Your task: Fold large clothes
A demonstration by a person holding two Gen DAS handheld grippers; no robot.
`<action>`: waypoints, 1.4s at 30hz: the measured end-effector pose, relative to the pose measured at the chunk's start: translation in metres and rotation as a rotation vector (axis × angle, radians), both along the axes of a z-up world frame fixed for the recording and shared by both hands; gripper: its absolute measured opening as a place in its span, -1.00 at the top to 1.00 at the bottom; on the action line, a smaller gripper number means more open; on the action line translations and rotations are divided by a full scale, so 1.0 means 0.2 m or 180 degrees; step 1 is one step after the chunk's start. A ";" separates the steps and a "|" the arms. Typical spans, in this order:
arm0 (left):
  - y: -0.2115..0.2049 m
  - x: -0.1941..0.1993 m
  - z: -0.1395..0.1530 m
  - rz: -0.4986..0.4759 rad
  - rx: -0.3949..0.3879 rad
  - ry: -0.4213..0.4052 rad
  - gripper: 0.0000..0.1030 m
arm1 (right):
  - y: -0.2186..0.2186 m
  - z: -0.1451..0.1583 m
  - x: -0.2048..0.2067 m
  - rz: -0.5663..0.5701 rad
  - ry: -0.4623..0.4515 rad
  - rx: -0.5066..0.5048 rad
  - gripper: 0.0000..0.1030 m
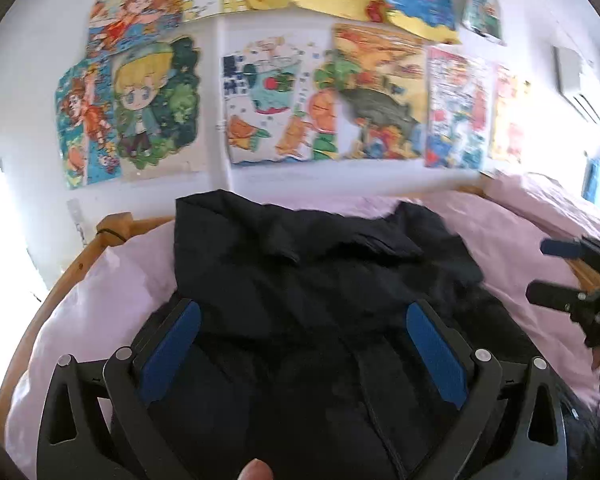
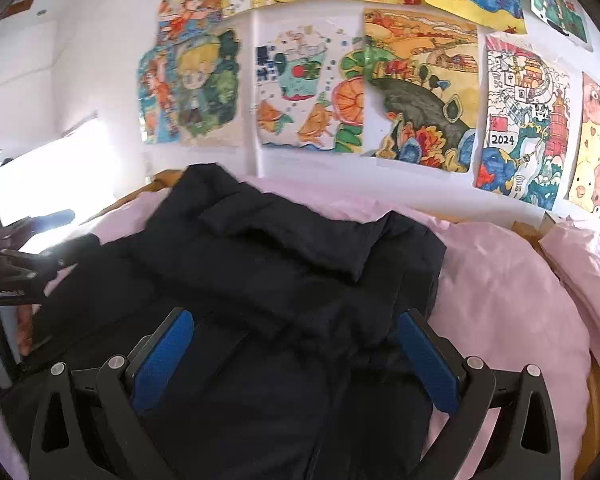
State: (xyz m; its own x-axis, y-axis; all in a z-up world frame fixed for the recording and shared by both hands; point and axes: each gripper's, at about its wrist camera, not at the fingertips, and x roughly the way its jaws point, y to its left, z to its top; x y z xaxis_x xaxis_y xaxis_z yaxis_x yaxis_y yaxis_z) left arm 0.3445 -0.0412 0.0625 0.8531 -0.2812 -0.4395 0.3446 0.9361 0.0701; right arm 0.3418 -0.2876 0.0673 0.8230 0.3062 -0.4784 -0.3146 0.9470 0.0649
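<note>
A dark navy padded jacket (image 1: 312,280) lies folded over itself on a pink bedsheet (image 1: 112,280), with a sleeve lying across its top. In the left wrist view my left gripper (image 1: 302,306) hovers over the jacket, jaws wide open, blue pads (image 1: 172,344) bare. My right gripper (image 2: 296,316) is likewise open above the same jacket (image 2: 284,248), nothing between its pads (image 2: 428,356). Each gripper shows at the edge of the other's view: the right gripper (image 1: 548,271) at far right, the left gripper (image 2: 60,232) blurred at far left. Neither touches the cloth.
A wooden bed frame (image 1: 80,264) curves round the pink sheet (image 2: 508,292). Behind the bed stands a white wall covered with colourful drawings (image 1: 284,100). A bright window (image 2: 60,168) lies to the left, an air conditioner (image 1: 580,84) high on the right. A thumb tip (image 1: 256,470) shows below.
</note>
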 end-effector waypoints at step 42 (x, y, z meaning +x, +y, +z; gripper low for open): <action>0.46 -0.84 -0.37 -0.1027 0.0859 0.0433 -0.97 | 0.41 -0.72 -1.10 0.1299 0.0138 -0.2471 -1.00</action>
